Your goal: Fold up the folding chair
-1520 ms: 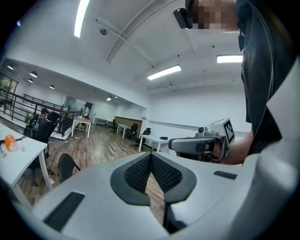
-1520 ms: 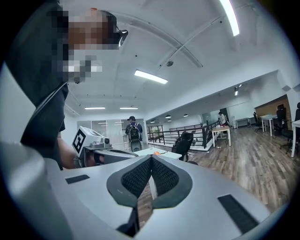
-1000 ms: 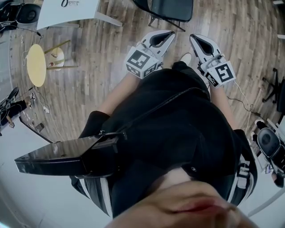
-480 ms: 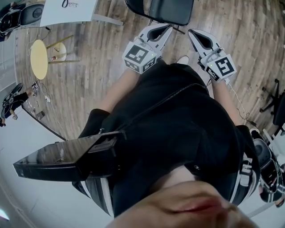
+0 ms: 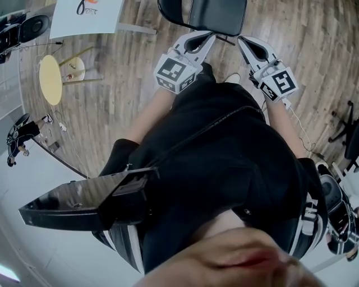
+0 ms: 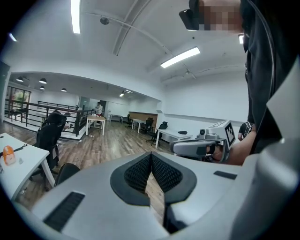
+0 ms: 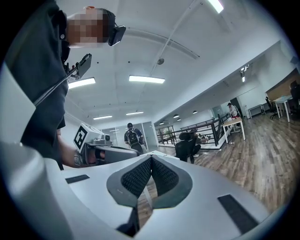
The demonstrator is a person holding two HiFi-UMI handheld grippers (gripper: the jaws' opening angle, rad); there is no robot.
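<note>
Got a black folding chair with a flat dark seat and thin tube frame point(image 5: 217, 12) right at the top edge of the head view, parked on the wood-plank floor point(image 5: 112, 61). Looks opened out, seat panel facing up, frame curving off its left side; upper part cut off by the edge. Left white gripper point(image 5: 208, 36) pinched fully together, nothing between the ribbed pads point(image 6: 137, 171). Same for the right white gripper point(image 5: 242, 41): closed and empty. Both tips just short of the seat; can't tell about contact.
</note>
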